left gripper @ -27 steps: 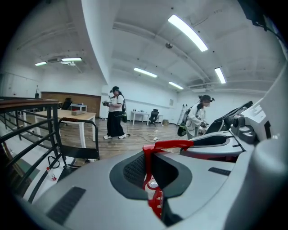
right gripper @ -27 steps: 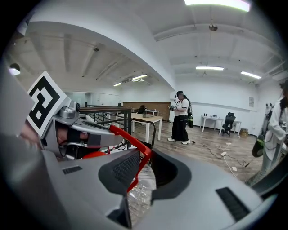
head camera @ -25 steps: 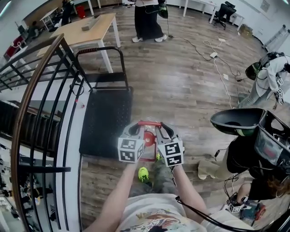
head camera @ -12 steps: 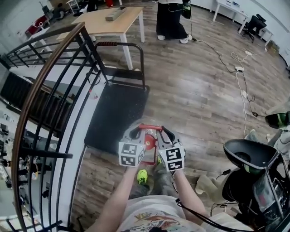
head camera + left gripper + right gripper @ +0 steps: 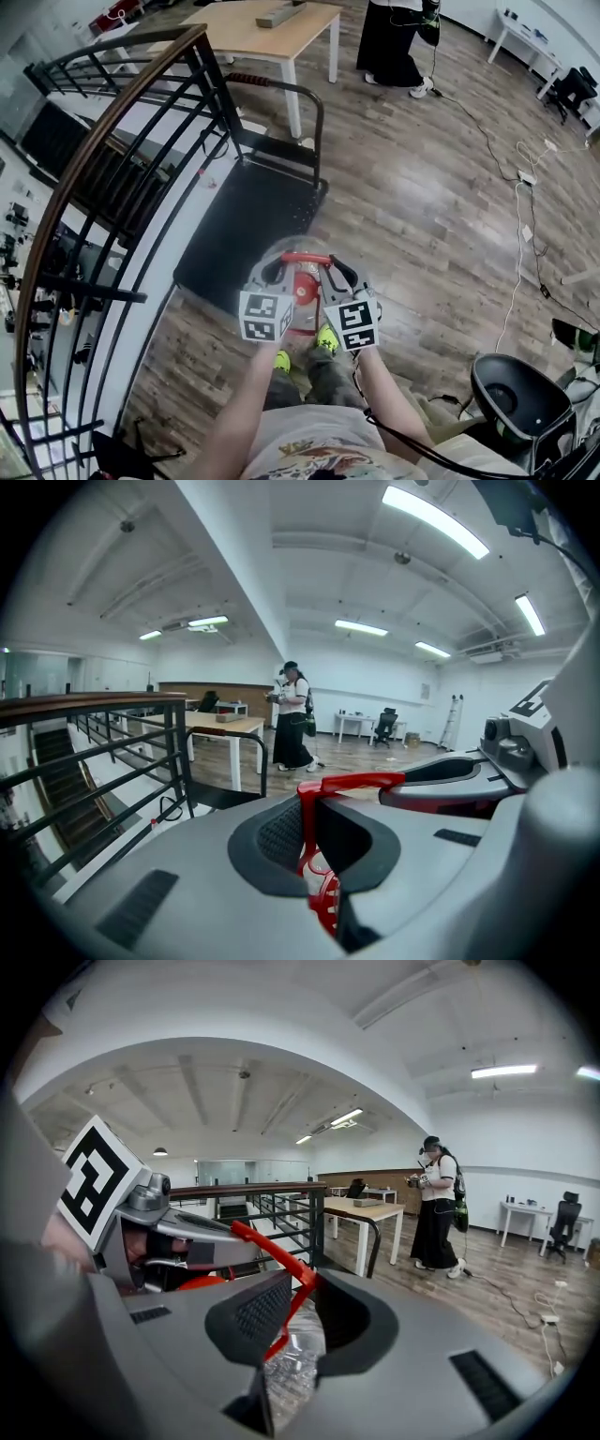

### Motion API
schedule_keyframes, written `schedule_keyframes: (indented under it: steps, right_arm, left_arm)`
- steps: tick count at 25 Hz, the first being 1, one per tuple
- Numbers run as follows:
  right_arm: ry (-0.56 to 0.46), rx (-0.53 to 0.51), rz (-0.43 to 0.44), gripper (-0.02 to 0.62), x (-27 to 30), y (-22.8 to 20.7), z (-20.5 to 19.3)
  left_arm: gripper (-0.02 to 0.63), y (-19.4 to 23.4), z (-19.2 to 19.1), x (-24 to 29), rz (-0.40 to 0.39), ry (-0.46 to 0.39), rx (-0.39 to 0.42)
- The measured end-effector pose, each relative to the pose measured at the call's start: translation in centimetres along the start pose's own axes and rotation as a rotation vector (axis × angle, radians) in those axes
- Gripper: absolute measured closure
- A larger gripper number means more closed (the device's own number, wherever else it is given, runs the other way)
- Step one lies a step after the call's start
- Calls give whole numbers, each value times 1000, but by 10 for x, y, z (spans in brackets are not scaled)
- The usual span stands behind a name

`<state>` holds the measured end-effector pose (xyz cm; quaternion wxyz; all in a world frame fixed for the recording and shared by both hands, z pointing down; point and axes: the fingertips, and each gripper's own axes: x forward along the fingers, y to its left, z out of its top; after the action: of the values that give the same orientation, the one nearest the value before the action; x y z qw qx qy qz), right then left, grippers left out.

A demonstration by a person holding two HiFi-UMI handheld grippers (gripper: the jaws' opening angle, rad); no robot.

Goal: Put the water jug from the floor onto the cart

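Note:
In the head view a clear water jug (image 5: 281,251) with a red cap (image 5: 302,287) hangs by its red handle (image 5: 306,256) just above the floor, at the near edge of the black flat cart (image 5: 246,220). My left gripper (image 5: 279,268) is shut on the handle's left end and my right gripper (image 5: 330,270) on its right end. The left gripper view shows the red handle (image 5: 361,782) pinched between that gripper's (image 5: 314,832) pads. In the right gripper view the handle (image 5: 277,1256) runs through the right gripper (image 5: 298,1309), with the jug's clear body (image 5: 292,1358) below.
A dark stair railing (image 5: 112,178) curves along the left beside the cart. The cart's push bar (image 5: 281,87) stands at its far end, before a wooden table (image 5: 267,28). A person (image 5: 398,42) stands beyond. Cables (image 5: 527,178) cross the wood floor on the right; a black chair (image 5: 520,405) is at lower right.
Both grippers have carried the jug forward and leftward towards the cart's near edge. The view has swung left, so the railing and cart fill more of it and the chair slid lower right.

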<state>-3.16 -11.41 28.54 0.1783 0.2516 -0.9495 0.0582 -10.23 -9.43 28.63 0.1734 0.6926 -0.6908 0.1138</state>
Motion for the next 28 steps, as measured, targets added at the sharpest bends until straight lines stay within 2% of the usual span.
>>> schedule_keyframes:
  steps: [11,19,28]
  right_arm:
    - [14,6,56,511,50,-19,5]
    - [46,-5,83,511,97,-6,13]
    - [54,-15,86,511,157,4,45]
  left_arm:
    - [597,31,4,39,61,7,-37]
    - [597,78,2,50,77,23,-71]
    - [597,141,23,70,73,16,-90]
